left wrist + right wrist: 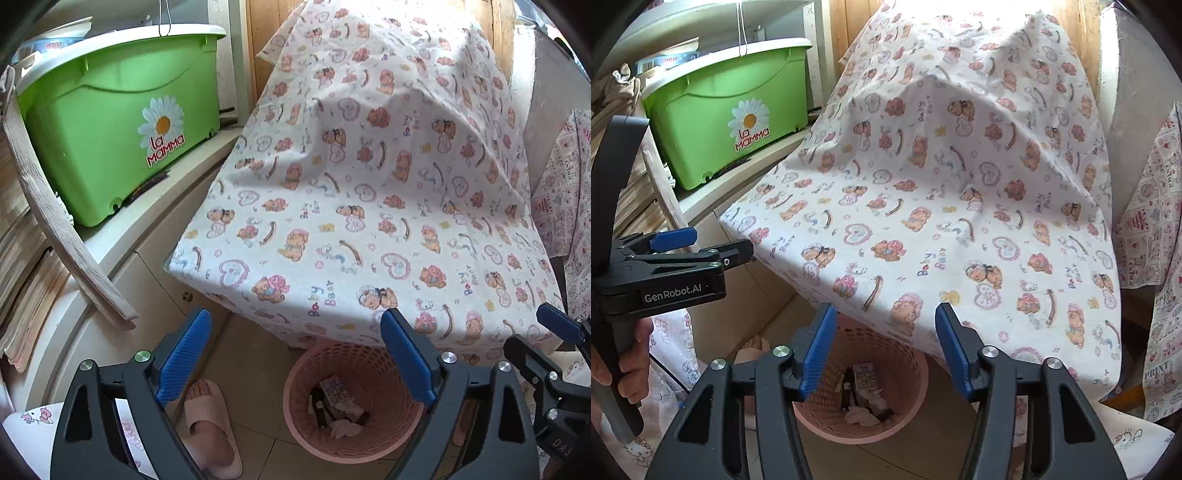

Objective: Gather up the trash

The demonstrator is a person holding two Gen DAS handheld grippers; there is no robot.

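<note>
From my left wrist camera, my left gripper (295, 354) stands with its jaws wide apart, nothing between the ribbed blue rubber pads (184, 354) on their black plastic arms. Below and between them sits the round pink plastic wastebasket with a lattice-pierced wall (369, 448), standing on pale floor tiles. Inside it lies the trash (338, 410): a small printed carton, crumpled pale paper and some dark pieces. Just behind the basket hangs the edge of a soft white cotton cloth printed with teddy bears and hearts (369, 184), draped in folds over something boxy. At left, a glossy lime-green plastic tub with a daisy sticker (122, 125) rests on a cream shelf, and a rough grey wooden slat (55, 221) leans beside it. A foot in a smooth pink foam slipper (210, 424) shows near the left finger. The right gripper (557, 354) pokes in at the right edge.

From my right wrist camera, my right gripper (886, 350) is also parted, the pads clear of everything. The pink basket (912, 369) lies straight beneath the gap, half tucked under the bear cloth (960, 184), with the carton and crumpled scraps (866, 395) at its bottom. At left, a hand (624, 362) grips the black handle of the left gripper (716, 247), seen side-on. The green tub (720, 110) sits above it.
</note>
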